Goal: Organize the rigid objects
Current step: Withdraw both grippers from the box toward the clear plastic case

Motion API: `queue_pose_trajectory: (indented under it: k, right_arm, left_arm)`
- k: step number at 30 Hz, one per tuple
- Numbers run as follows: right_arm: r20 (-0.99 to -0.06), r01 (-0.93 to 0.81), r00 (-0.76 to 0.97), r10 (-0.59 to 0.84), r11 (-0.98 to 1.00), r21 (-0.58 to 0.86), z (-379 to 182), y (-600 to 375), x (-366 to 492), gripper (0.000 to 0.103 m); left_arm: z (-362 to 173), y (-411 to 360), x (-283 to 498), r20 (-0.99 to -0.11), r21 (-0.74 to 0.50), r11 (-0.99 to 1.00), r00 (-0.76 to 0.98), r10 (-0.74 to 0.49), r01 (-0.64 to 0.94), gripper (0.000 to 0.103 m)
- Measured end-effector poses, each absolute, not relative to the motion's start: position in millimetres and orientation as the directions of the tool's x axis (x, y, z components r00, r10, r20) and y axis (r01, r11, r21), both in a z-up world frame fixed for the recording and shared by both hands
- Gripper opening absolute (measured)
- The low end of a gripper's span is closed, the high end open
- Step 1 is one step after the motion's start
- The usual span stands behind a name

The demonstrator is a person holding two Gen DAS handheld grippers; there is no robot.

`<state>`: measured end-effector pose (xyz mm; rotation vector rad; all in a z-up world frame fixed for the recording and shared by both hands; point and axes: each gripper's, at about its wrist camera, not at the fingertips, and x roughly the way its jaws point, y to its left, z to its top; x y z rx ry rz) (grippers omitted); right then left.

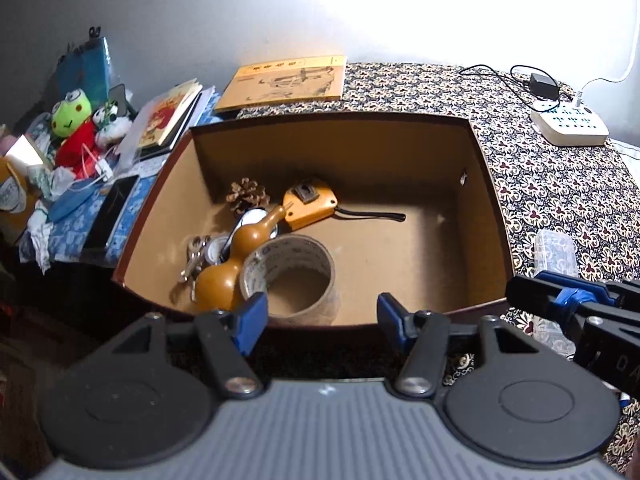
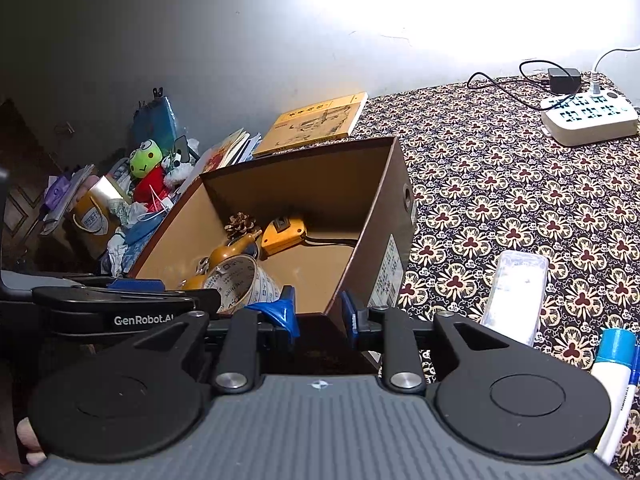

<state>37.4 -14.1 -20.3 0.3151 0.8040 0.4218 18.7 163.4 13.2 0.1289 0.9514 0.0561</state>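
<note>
Roughly: both claws, left (image 1: 322,314) and right (image 2: 318,314), apart, empty, at open brown cardboard box (image 1: 486,200) near rim; right half bare; one tape roll (image 1: 294,276), one gourd (image 1: 236,258).

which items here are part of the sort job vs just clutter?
Job: cardboard box holding tape roll, gourd, tape measure, pine cone; clear plastic case and marker beside the box.

Clutter: yellow book, frog plush, power strip, phone.

One box (image 1: 486,184), one tape roll (image 1: 292,276), one gourd (image 1: 240,248), one pinecone (image 1: 247,194).
</note>
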Motion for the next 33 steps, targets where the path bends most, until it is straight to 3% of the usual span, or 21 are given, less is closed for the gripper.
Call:
queue_pose_trajectory:
  k: [16, 33]
  right_arm:
    - [-0.650, -0.290, 0.543, 0.533, 0.844, 0.450, -34, -37, 28, 0.008]
    - [-0.674, -0.171, 0.573, 0.467, 0.872, 0.459, -48, -100, 6, 0.008]
  left_arm:
    - [6, 144, -6, -0.833, 0.114, 0.992, 0.539, 0.124, -0.052, 0.059]
    - [-22, 69, -13, -0.878, 0.104, 0.989, 0.477, 0.041, 0.108, 0.059]
